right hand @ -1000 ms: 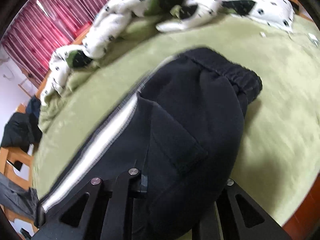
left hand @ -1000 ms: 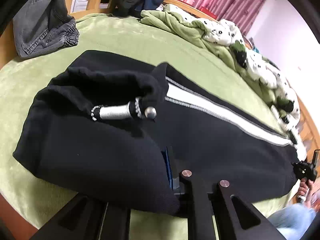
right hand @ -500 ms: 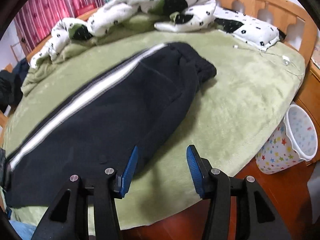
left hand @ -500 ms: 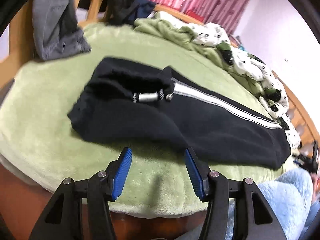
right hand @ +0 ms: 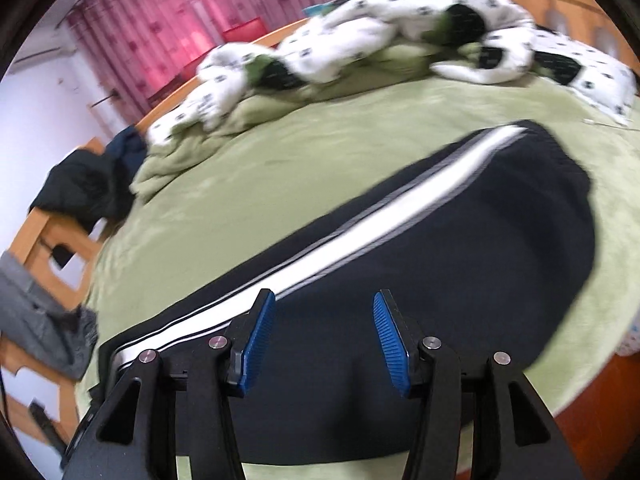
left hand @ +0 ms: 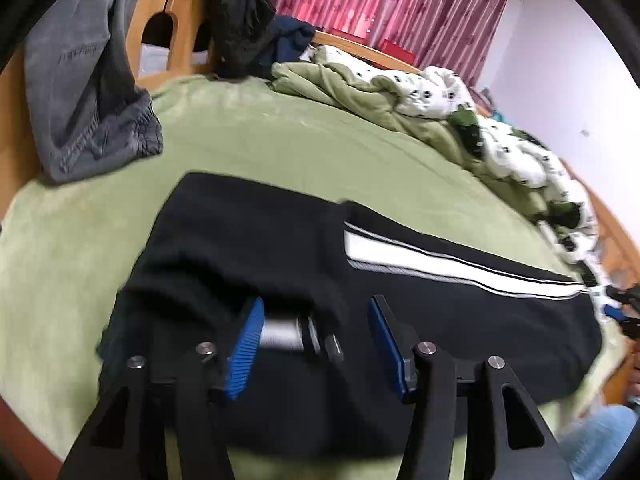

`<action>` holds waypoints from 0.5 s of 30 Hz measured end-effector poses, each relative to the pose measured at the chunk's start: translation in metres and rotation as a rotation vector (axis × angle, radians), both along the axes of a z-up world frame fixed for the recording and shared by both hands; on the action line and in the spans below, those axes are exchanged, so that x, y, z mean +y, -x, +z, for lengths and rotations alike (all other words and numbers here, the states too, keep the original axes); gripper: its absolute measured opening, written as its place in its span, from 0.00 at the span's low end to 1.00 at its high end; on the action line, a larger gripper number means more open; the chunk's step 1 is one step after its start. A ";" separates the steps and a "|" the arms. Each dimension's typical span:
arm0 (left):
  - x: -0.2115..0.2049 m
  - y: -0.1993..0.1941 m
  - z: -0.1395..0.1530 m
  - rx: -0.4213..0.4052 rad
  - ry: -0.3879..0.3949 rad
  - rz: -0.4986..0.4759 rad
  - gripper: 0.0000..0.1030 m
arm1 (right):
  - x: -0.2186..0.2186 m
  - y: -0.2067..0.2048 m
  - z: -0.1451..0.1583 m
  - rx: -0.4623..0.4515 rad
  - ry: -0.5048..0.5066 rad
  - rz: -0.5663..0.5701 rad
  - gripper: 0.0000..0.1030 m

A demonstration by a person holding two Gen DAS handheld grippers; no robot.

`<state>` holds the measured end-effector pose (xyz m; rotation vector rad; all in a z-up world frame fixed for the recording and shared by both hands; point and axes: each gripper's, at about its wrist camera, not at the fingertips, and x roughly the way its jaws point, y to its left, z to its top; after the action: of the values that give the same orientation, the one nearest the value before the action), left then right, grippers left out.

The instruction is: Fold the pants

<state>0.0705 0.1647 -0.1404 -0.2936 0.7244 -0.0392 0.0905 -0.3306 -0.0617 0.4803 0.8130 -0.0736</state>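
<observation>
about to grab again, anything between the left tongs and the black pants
Nothing visible. The open left tongs sit right over the black pants, straddling the silver drawstring tip; the grey jeans lie well off.

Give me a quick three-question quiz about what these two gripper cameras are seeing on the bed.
1. True or false: the left gripper is clamped shut on the pants.
2. What color is the stripe along the pants? A) red B) white C) yellow
3. Fill in: the pants lie on a ____ blanket.

Key:
1. False. Its jaws stand open over the fabric; the right gripper is open too.
2. B
3. green
</observation>
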 end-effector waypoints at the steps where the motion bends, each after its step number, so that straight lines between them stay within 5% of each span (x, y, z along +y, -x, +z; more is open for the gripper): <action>1: -0.003 -0.009 -0.002 0.000 -0.036 -0.006 0.12 | 0.012 -0.007 -0.003 0.008 0.010 0.028 0.50; 3: -0.001 -0.026 0.003 -0.015 -0.138 0.012 0.10 | 0.024 -0.017 -0.009 0.029 0.043 0.054 0.50; 5: 0.019 -0.037 0.019 -0.079 -0.153 0.095 0.10 | 0.031 -0.028 -0.016 0.060 0.080 0.071 0.50; 9: 0.070 -0.070 0.029 -0.029 0.011 0.122 0.13 | 0.032 -0.039 -0.024 0.076 0.086 0.092 0.50; 15: 0.087 -0.071 0.014 0.026 0.082 0.044 0.19 | 0.035 -0.056 -0.039 0.120 0.183 0.141 0.50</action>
<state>0.1420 0.2514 -0.1261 -0.3890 0.7431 -0.0235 0.1465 -0.2955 -0.1002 0.2468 0.9461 -0.0466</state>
